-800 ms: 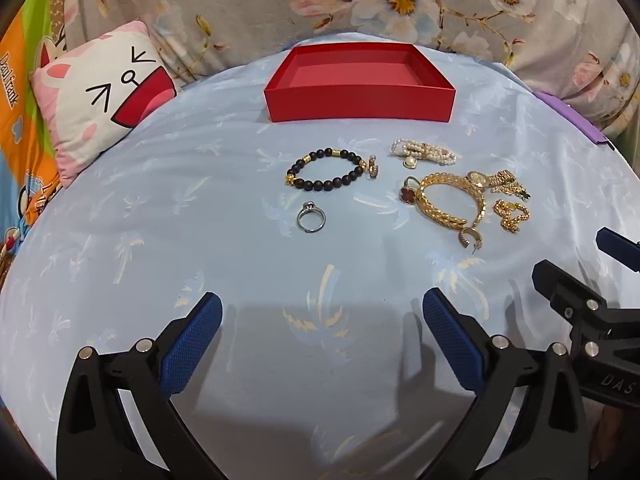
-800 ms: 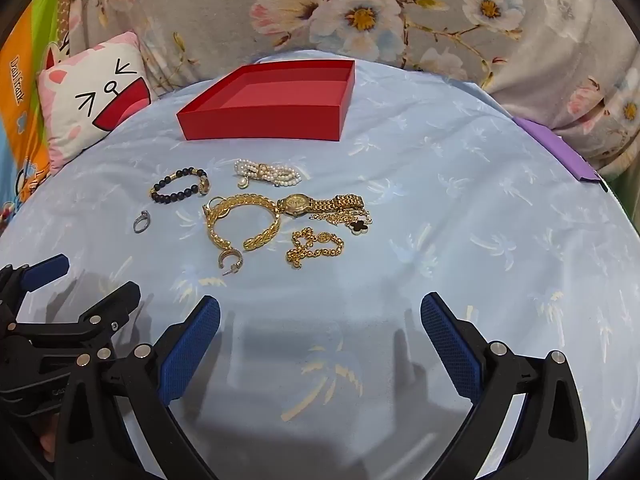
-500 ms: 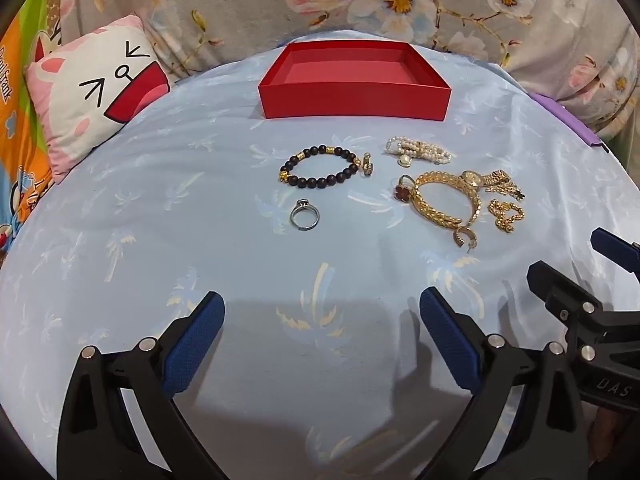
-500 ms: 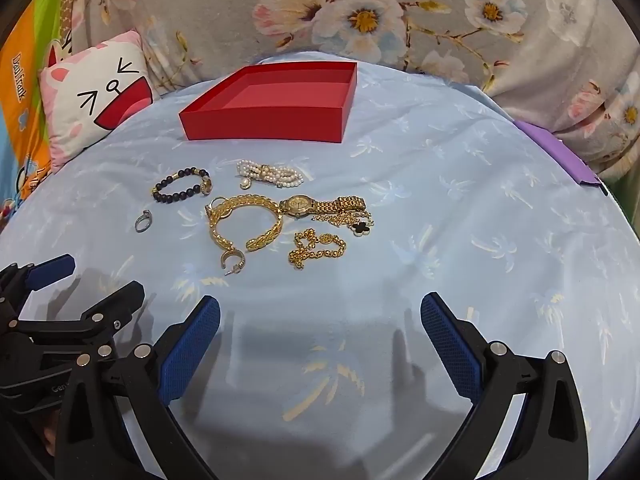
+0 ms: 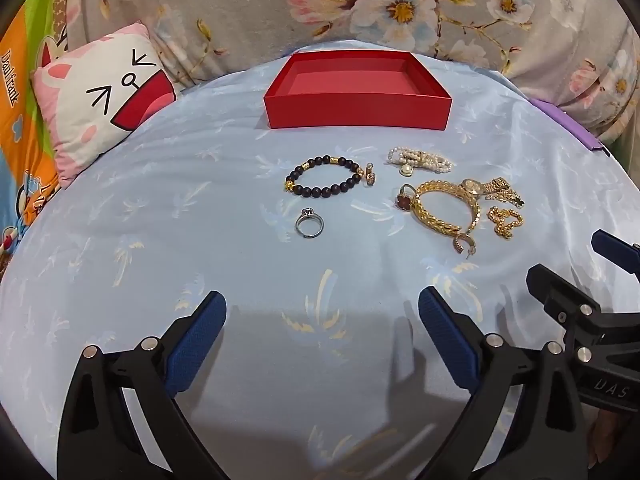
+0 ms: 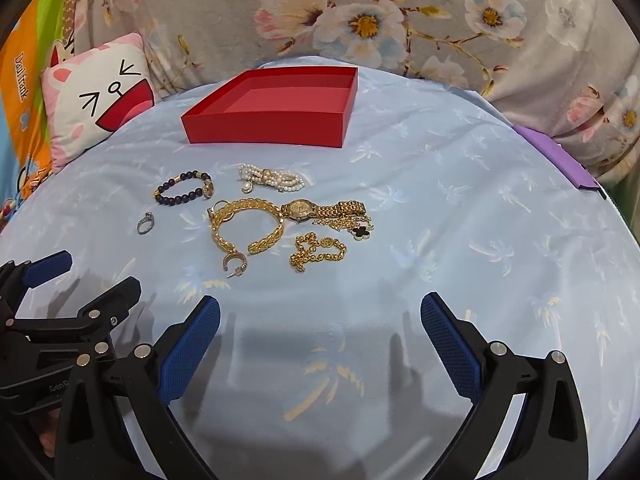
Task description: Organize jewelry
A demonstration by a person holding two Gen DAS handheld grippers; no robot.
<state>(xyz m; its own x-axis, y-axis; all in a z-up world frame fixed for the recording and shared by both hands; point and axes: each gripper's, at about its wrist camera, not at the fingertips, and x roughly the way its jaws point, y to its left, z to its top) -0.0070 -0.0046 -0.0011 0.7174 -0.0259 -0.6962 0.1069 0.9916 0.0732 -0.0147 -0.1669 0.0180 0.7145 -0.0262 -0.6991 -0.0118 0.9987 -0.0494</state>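
Note:
An empty red box [image 5: 358, 114] [image 6: 264, 128] sits at the far side of the blue sheet. Before it lie a black bead bracelet [image 5: 323, 175] [image 6: 184, 189], a silver ring [image 5: 309, 223] [image 6: 145, 224], a pearl bracelet [image 5: 420, 159] [image 6: 272, 178], a gold bangle [image 5: 446, 208] [image 6: 246, 226], a gold watch [image 6: 320, 210], a gold chain [image 6: 318, 252] and a hoop earring [image 6: 235, 262]. My left gripper [image 5: 322, 320] is open and empty, short of the ring. My right gripper [image 6: 320, 320] is open and empty, short of the gold pieces.
A cat-face pillow [image 5: 100, 100] lies at the left. A floral cloth [image 5: 400, 8] hangs behind the box. A purple object [image 6: 560, 156] sits at the right edge. Each gripper shows in the other's view, the right one [image 5: 592, 292] and the left one [image 6: 52, 292].
The left wrist view has shifted slightly, so the jewelry and box sit a little nearer and more central. Both grippers stay open and empty.

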